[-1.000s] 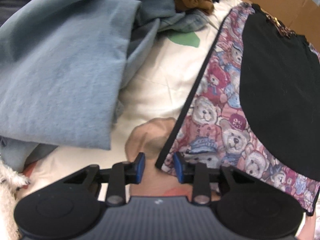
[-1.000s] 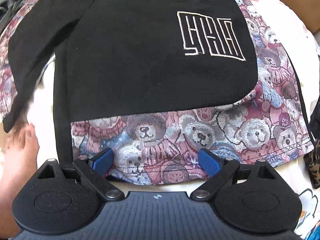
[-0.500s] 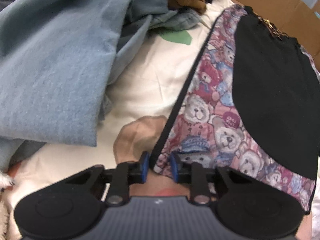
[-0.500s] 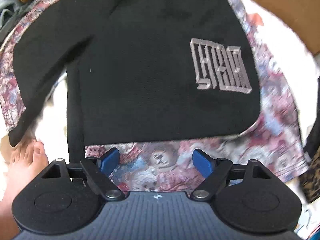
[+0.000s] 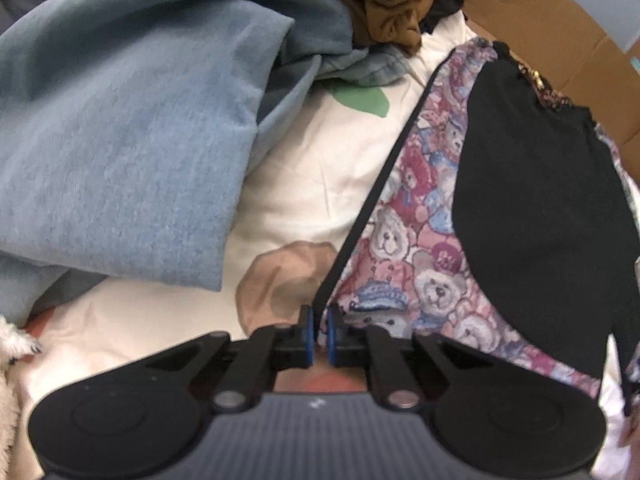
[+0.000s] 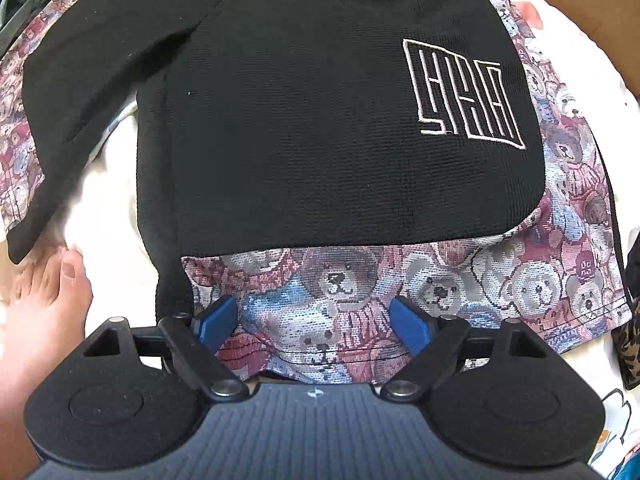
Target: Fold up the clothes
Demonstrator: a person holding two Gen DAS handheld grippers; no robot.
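- The left tool point(image 5: 319, 334) pointed steeply down at the near corner of the teddy-bear print garment point(image 5: 416, 272); its jaws had just been closing and stood almost together, the blue pads pinching the garment's black-trimmed edge between them.
- The teddy-bear print garment lay spread flat on a cream sheet point(image 5: 320, 184) printed with a green patch and a tan bear shape, the tan shape just left of the pinched corner.
- A black top point(image 5: 540, 208) lay on the print garment, covering most of its right part in the left wrist view and leaving a band of bears bare along the left and near edges.
- A folded blue-grey cloth point(image 5: 132, 140) was heaped on the left of the sheet, well apart from the pinched corner, with a brown crumpled cloth point(image 5: 392, 4) at its far end.
- Brown cardboard point(image 5: 560, 28) showed at the far right, beyond the garments.
- The right tool point(image 6: 314, 322) pointed straight down at the near hem of the print garment point(image 6: 500, 280); its jaws stood wide with the hem lying between the blue pads, and whether the pads pressed on the cloth could not be told.
- In the right wrist view the black top point(image 6: 320, 140) bore a white outlined emblem point(image 6: 464, 92) on its right part, and one black sleeve point(image 6: 92, 88) reached out to the near left.
- A bare foot point(image 6: 48, 300) rested at the near left, beside the sleeve's end.
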